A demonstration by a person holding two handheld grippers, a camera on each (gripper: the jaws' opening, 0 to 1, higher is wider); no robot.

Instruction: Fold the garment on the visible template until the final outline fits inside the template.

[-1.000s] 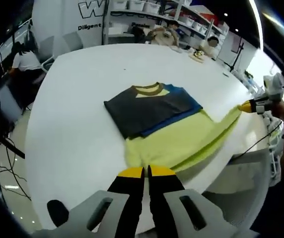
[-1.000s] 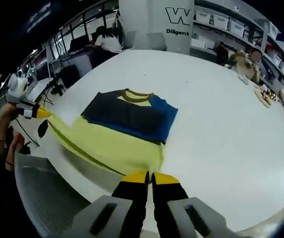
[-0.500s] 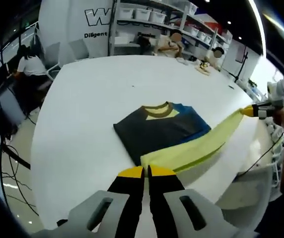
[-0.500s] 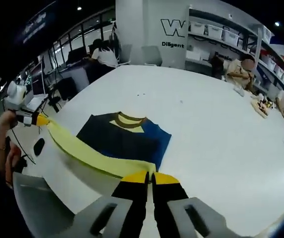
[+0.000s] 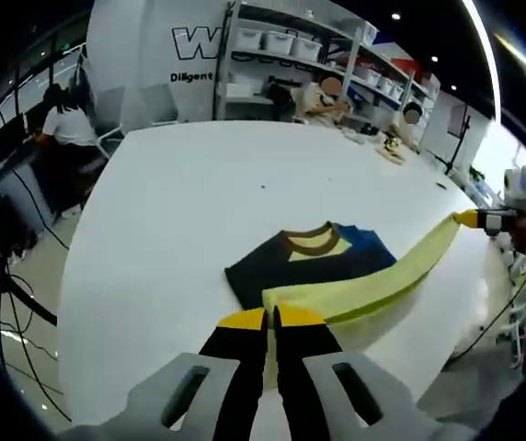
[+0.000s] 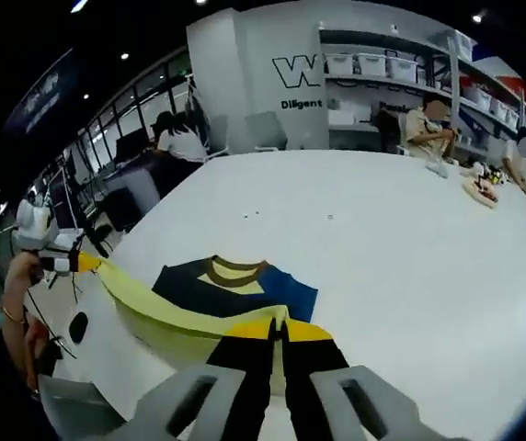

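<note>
Both claws are clamped on the yellow hem of the garment (image 5: 323, 266), one at each bottom corner: my left gripper (image 5: 272, 319) has its jaws pressed together on the near corner in the left gripper view, and my right gripper (image 6: 277, 328) is pinched tight on the other corner in the right gripper view. Biggest thing first: the white table (image 5: 180, 193) spreads round and wide under everything. I can't make out a template outline on it, so I won't say where it lies. On the table sits the garment's upper half, dark panels with a blue patch and the brown collar (image 5: 311, 241) facing away from me, lying flat. The yellow lower half is lifted off the surface and pulled taut between my two grips, a long band in the air. I judge that's the point: tension keeps the hem straight, ready to carry over the dark part for a fold. My hands are spread well apart and raised above the near edge; across in the left gripper view I see my right hand (image 5: 525, 234) out at the side, wrist turned inward.
</note>
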